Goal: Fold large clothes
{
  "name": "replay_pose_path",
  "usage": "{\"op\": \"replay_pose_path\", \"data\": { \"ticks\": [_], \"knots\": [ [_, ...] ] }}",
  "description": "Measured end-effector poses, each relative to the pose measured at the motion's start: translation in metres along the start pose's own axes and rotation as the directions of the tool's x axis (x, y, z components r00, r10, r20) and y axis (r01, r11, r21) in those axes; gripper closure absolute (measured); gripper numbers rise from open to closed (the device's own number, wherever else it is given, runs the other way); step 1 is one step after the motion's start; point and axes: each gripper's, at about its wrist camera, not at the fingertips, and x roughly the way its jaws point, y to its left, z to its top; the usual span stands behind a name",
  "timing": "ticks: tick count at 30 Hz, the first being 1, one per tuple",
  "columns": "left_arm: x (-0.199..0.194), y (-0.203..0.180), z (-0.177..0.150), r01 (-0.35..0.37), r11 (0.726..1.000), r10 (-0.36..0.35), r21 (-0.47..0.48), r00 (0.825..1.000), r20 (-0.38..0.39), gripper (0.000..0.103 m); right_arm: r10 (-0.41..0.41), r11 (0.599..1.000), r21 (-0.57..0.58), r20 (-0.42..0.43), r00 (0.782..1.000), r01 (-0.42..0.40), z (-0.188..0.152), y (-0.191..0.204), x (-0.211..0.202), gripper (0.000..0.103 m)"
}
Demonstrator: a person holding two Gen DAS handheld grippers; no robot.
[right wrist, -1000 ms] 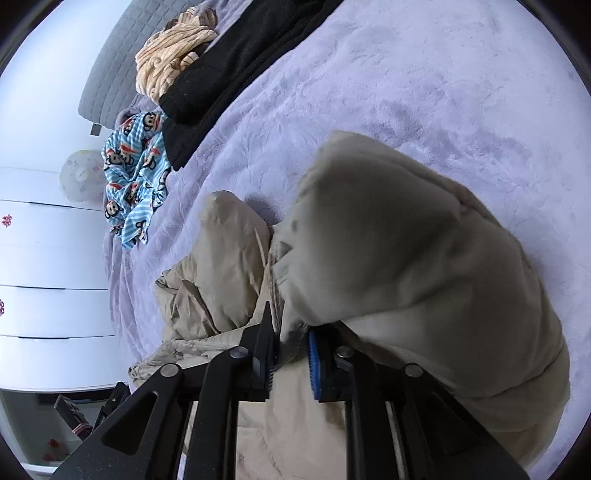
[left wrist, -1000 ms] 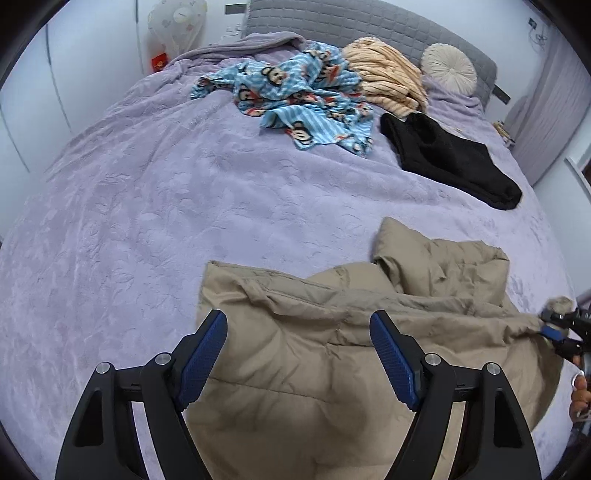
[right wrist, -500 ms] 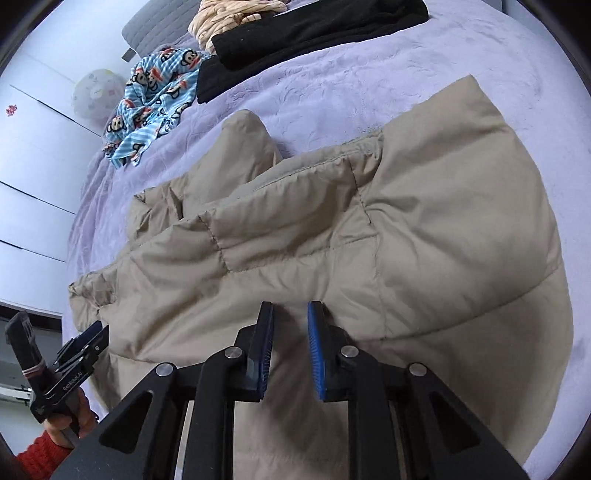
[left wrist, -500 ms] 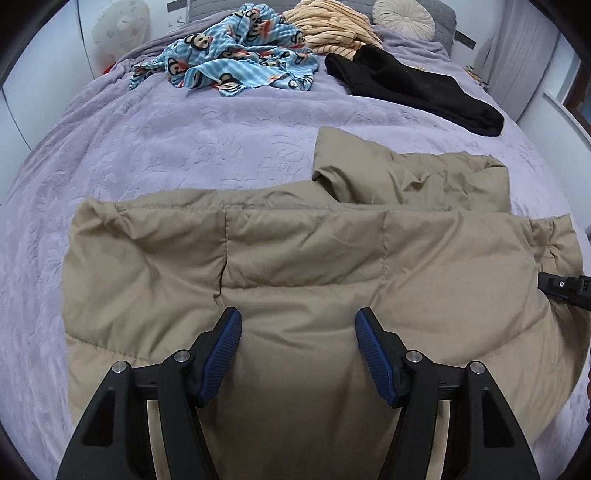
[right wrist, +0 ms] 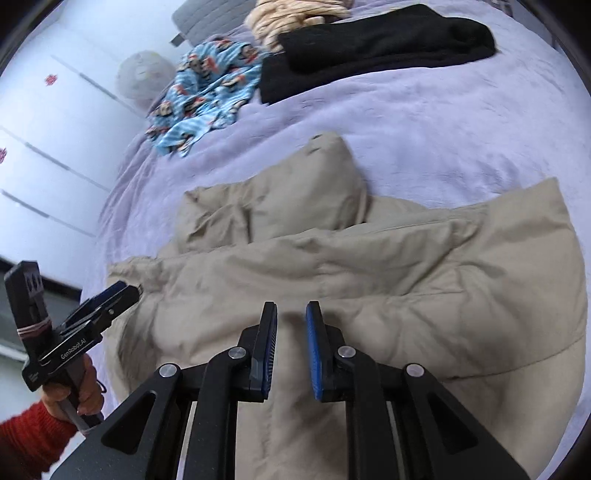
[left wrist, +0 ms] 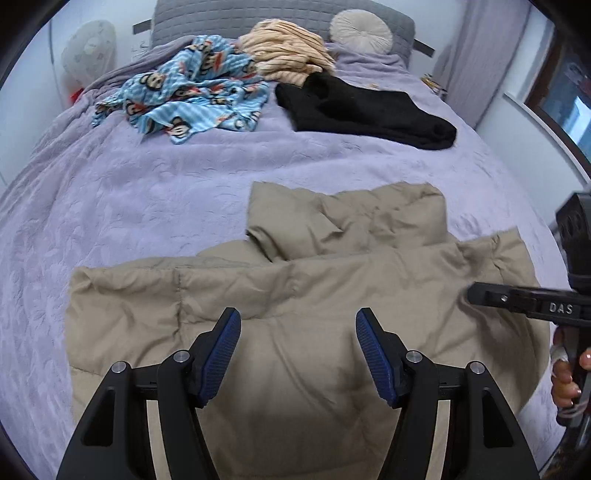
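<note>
A large tan padded jacket (left wrist: 295, 288) lies spread across the near part of the purple bed, with one sleeve (left wrist: 343, 221) folded on its far side; it also shows in the right wrist view (right wrist: 369, 266). My left gripper (left wrist: 298, 332) is wide open and empty, hovering over the jacket's near middle. My right gripper (right wrist: 291, 325) is open by a narrow gap and holds nothing, above the jacket. In the left wrist view the right gripper (left wrist: 476, 295) sits over the jacket's right edge. In the right wrist view the left gripper (right wrist: 122, 295) is at the jacket's left edge.
The purple bedspread (left wrist: 147, 192) covers the bed. At the far end lie a blue monkey-print garment (left wrist: 188, 96), a striped cream garment (left wrist: 284, 51), a black garment (left wrist: 362, 107) and a round cushion (left wrist: 360, 31). White wardrobe doors (right wrist: 55, 140) stand to the left.
My right gripper has let go of the jacket and its jaws have parted slightly. The jacket, first bunched, now lies spread flat. Both grippers have drawn back a little above it.
</note>
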Motion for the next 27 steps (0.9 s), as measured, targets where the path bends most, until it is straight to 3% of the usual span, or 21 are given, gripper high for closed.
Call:
{"op": "replay_pose_path", "data": {
  "ticks": [3,7,11,14,19,22,27],
  "knots": [
    [0.030,-0.016,-0.008,-0.049,0.996,0.051,0.076,0.998,-0.023,0.036,-0.029,1.000,-0.009,-0.026,0.999,0.029,0.000,0.001,0.026,0.085],
    [0.071,-0.009,-0.002,-0.096,0.994,0.096,0.049,0.995,0.002,0.036,-0.060,0.998,0.022,-0.006,0.998,0.060,0.004,-0.017,0.053,0.094],
    [0.089,-0.002,0.014,-0.087,0.995,0.086,0.051,0.996,0.007,0.036,-0.051,0.998,0.037,-0.006,0.999,0.051,0.018,-0.037,0.065,0.103],
    [0.080,0.007,0.019,-0.084,0.994,0.084,0.064,0.996,0.003,0.036,-0.045,0.999,0.025,-0.011,0.999,0.046,0.027,-0.045,0.052,0.103],
    [0.057,0.062,0.015,-0.202,0.979,0.202,0.036,0.979,0.010,0.036,-0.190,0.982,-0.006,0.014,0.982,0.190,0.025,-0.073,0.005,0.103],
    [0.057,0.100,0.010,-0.269,0.963,0.269,-0.038,0.963,0.001,0.036,-0.263,0.962,0.090,0.053,0.963,0.258,0.023,-0.108,-0.021,0.103],
    [0.080,0.127,0.009,-0.224,0.963,0.224,-0.150,0.974,-0.021,0.026,-0.240,0.922,0.332,0.089,0.967,0.199,0.016,-0.168,-0.017,0.103]
  ]
}}
